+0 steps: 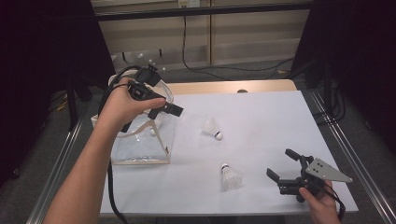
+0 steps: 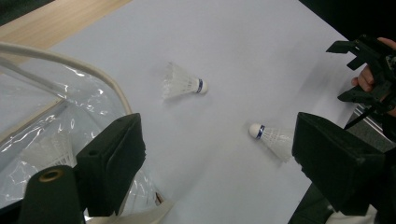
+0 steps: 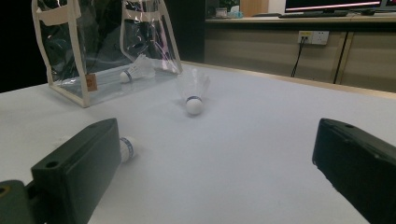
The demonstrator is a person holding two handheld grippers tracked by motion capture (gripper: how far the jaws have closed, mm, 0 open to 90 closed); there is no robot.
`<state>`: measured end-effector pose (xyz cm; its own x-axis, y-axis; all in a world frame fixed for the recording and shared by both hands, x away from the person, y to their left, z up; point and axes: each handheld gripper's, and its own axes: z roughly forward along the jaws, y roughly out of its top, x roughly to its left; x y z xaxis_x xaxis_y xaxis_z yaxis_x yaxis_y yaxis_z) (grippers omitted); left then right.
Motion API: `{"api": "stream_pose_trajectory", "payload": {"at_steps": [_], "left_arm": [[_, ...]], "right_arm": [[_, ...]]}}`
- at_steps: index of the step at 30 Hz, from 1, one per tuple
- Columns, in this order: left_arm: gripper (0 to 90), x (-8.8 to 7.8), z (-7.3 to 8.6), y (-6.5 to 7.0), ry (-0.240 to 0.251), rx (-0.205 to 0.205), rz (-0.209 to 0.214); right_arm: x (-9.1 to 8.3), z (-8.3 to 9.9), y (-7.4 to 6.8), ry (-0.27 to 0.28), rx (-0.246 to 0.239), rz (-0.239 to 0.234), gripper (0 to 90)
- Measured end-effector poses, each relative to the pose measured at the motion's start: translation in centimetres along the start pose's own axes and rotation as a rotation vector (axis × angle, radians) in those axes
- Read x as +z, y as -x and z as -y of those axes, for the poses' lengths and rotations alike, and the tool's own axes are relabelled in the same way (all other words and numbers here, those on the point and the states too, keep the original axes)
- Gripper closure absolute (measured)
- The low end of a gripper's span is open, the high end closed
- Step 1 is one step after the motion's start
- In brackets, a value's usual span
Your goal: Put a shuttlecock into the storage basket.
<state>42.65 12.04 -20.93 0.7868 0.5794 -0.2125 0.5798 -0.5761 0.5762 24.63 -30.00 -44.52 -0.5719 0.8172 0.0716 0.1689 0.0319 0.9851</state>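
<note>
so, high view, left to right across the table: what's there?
clear bag with the left gripper above it → far shuttlecock → near shuttlecock → right gripper, jaws open.

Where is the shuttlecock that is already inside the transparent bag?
In the right gripper view, the shuttlecock lies on the bottom of the clear bag, at the table's left side, under the left gripper.

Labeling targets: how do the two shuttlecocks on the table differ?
The far shuttlecock lies nearer the clear bag; the near shuttlecock lies nearer the right gripper. In the high view, the far one's cork tip points toward the person's edge of the table and the near one's points away from it. Both are white with a blue band at the cork, lying on their sides on the white table, touched by nothing.
</note>
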Motion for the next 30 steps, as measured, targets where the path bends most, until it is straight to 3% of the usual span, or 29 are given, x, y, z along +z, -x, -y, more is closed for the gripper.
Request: {"api": "stream_pose_trajectory", "payload": {"at_steps": [5,30], "left_arm": [[16.1,0.5,0.1,0.5,0.0,0.014,0.025],[13.0,3.0,0.6,2.4,-0.009,0.068,0.071]], "right_arm": [[0.0,0.0,0.0,0.0,-0.002,0.0,0.7],[0.0,0.0,0.0,-0.001,0.003,-0.003,0.6]]}}
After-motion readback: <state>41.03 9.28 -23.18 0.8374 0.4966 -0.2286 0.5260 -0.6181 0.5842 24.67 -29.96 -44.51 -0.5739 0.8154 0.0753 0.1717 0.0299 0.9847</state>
